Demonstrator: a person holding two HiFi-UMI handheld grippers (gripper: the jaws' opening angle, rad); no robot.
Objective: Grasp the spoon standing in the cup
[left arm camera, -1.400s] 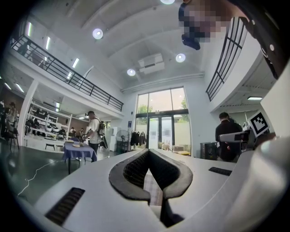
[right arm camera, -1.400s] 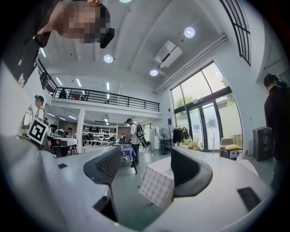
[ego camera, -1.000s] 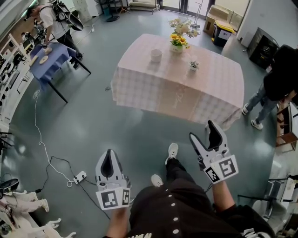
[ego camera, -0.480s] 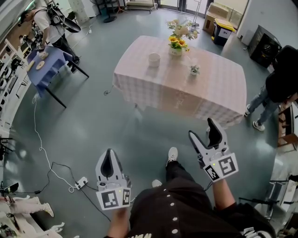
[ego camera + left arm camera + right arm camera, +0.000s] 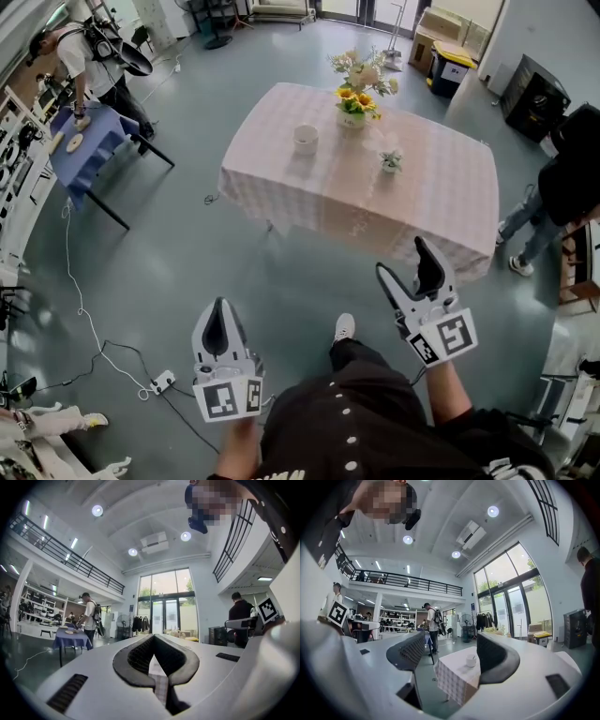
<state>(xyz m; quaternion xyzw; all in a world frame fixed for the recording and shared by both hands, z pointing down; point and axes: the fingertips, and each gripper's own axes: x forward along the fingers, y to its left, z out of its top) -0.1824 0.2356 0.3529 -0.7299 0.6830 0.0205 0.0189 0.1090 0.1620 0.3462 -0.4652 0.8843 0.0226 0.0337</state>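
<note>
Left gripper [image 5: 220, 311] hangs low at the person's left side, above bare grey floor. In the left gripper view its jaws [image 5: 153, 639] meet at the tips, pressed together with nothing between them. The right gripper [image 5: 401, 258] is held a little further forward at the person's right. In the right gripper view its jaws [image 5: 452, 653] stand spread wide apart and empty, and they frame the distant table. Between the two grippers are the person's dark clothing and one white shoe [image 5: 345, 327]. A white power strip [image 5: 161, 356] with a trailing cable lies on the floor to the left.

Well beyond both grippers stands a table [image 5: 375, 202] under a pale pink checked cloth. The white cup [image 5: 306, 139] sits on the far left part of the tabletop. It also shows small between the right gripper's jaws [image 5: 471, 660]. The spoon is too small to make out in any view. A vase of yellow and cream flowers [image 5: 356, 86] stands near the cup, at the table's far edge. A small potted plant [image 5: 391, 161] sits toward the middle.

Further off at the left, someone with a backpack [image 5: 92, 54] leans over a blue table [image 5: 89, 142]. Another person in black [image 5: 570, 169] stands at the right edge.
</note>
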